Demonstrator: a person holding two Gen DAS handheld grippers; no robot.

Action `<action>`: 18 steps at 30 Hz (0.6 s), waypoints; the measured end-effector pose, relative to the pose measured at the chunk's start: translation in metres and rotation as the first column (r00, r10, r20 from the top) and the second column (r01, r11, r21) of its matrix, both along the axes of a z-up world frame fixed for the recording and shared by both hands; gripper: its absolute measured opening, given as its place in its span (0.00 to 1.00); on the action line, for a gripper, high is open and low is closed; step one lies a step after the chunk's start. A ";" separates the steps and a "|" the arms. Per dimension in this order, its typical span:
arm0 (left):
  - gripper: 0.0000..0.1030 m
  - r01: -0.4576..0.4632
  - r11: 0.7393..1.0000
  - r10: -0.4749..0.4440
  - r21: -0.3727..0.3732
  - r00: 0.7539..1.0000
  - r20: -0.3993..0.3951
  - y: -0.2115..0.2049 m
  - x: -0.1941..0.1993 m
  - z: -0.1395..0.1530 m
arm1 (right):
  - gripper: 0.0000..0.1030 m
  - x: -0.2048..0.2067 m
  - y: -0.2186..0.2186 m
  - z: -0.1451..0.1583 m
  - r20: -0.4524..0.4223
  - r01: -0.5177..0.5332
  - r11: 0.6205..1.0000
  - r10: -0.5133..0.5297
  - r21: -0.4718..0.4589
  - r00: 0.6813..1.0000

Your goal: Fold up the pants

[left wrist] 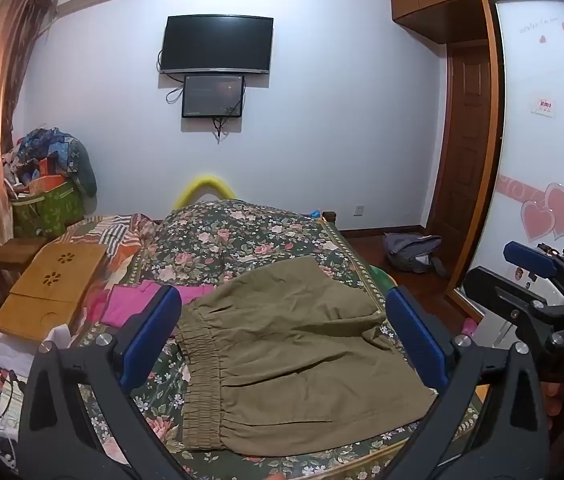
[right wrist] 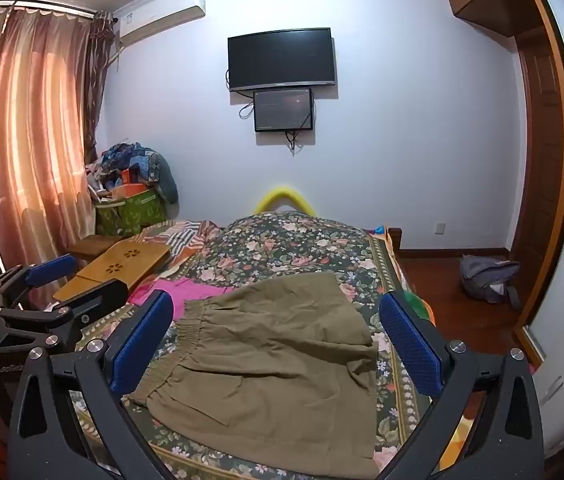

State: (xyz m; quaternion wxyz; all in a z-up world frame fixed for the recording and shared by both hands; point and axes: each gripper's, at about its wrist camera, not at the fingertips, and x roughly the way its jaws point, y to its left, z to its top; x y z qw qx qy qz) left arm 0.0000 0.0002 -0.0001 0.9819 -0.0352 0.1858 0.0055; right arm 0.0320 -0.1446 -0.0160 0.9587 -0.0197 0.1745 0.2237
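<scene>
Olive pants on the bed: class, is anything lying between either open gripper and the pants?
Nothing visible does. The olive pants lie spread on the floral bedspread, directly ahead of the open left gripper and right gripper. The pink garment and wooden lap tray sit off to the left, beyond the waistband.

Open bedspread around the pants, clutter toward the left edge

The bed (right wrist: 382, 264) lies bare right of the olive pants (right wrist: 274, 360); a pink garment (right wrist: 194, 292) touches their far-left side, and a wooden lap desk (right wrist: 118, 268) crowds the left edge.
</scene>
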 end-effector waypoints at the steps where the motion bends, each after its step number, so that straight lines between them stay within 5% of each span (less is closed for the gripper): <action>1: 1.00 0.003 1.000 -0.003 -0.003 1.000 -0.007 0.000 0.000 0.000 | 1.00 0.000 0.000 0.000 -0.007 0.000 1.000 0.000 -0.002 1.000; 18: 1.00 0.008 1.000 -0.008 -0.012 1.000 -0.004 -0.001 0.000 -0.003 | 1.00 0.004 0.002 -0.002 -0.012 0.005 1.000 -0.005 -0.001 1.000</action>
